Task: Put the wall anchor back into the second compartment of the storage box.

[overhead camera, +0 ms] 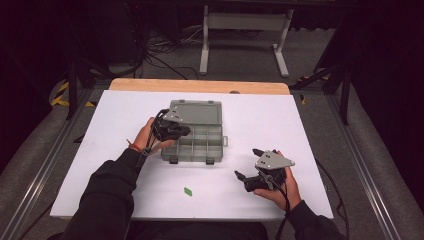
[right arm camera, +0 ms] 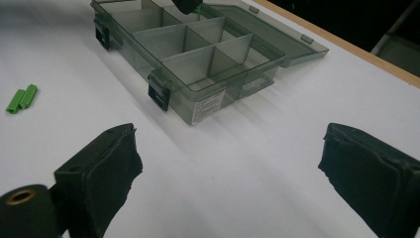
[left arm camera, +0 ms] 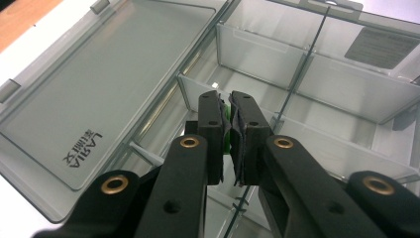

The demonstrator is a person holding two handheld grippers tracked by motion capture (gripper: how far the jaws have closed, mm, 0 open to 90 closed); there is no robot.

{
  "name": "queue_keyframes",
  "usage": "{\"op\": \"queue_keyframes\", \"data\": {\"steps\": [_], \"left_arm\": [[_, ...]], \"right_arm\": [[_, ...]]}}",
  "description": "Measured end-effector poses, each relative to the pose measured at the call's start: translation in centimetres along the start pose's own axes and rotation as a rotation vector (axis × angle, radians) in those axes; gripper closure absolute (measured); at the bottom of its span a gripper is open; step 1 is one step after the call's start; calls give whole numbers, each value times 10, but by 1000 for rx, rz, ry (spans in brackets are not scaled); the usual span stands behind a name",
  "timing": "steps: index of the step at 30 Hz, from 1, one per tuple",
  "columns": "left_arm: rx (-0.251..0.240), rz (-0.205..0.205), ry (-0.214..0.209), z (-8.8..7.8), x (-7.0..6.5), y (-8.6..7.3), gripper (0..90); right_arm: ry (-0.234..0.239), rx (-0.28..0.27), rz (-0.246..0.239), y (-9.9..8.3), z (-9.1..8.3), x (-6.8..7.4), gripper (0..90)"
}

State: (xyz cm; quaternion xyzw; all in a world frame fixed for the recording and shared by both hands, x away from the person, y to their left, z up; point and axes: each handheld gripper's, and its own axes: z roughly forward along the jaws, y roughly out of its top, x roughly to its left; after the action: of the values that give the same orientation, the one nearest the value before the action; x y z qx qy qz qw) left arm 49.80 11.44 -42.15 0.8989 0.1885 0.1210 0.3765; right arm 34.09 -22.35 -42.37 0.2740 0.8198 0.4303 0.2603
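Observation:
A grey see-through organiser box point(overhead camera: 212, 150) lies open on the white table, its lid point(overhead camera: 196, 111) folded back flat behind it. My left gripper point(overhead camera: 186, 131) hangs over the box's left compartments. In the left gripper view this gripper point(left arm camera: 227, 101) is shut on a small green piece point(left arm camera: 227, 130), just above a divided compartment point(left arm camera: 257, 84). A second green piece point(overhead camera: 188, 190) lies on the table in front of the box and appears as a ribbed green piece point(right arm camera: 22, 98) in the right gripper view. My right gripper point(overhead camera: 247, 163) rests to the right of the box, open and with nothing between its jaws.
The white sheet point(overhead camera: 125, 165) covers the table, and a wooden edge point(overhead camera: 200, 86) shows at the far side. Two black latches point(right arm camera: 160, 94) sit on the box's front wall. Metal rails and cables run along the floor around the table.

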Motion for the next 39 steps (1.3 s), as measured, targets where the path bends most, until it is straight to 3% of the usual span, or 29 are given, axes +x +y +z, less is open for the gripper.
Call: {"op": "queue_keyframes", "data": {"steps": [13, 17, 20, 26, 32, 33, 39], "left_arm": [[-36, -2, 12, -12, -3, -4, 835], [-34, 0, 34, -15, -3, -4, 778], [-60, 2, 29, -23, -6, -3, 756], [-111, 64, 6, -47, -21, -10, 745], [-144, 84, 5, -62, -35, -22, 690], [-162, 79, 8, -67, -41, -26, 642], [-183, 91, 8, -75, -56, -33, 561]], "right_arm": [[-1, 0, 0, 0, 0, 0, 82], [-2, 3, 5, 0, 0, 0, 82], [-3, -2, 1, 1, -1, 0, 82], [-10, -5, 12, 0, -2, -2, 82], [-11, -4, 9, 1, -2, -1, 82], [-9, -2, 6, 2, -2, -1, 82], [-11, -1, 6, 1, -2, -1, 82]]}}
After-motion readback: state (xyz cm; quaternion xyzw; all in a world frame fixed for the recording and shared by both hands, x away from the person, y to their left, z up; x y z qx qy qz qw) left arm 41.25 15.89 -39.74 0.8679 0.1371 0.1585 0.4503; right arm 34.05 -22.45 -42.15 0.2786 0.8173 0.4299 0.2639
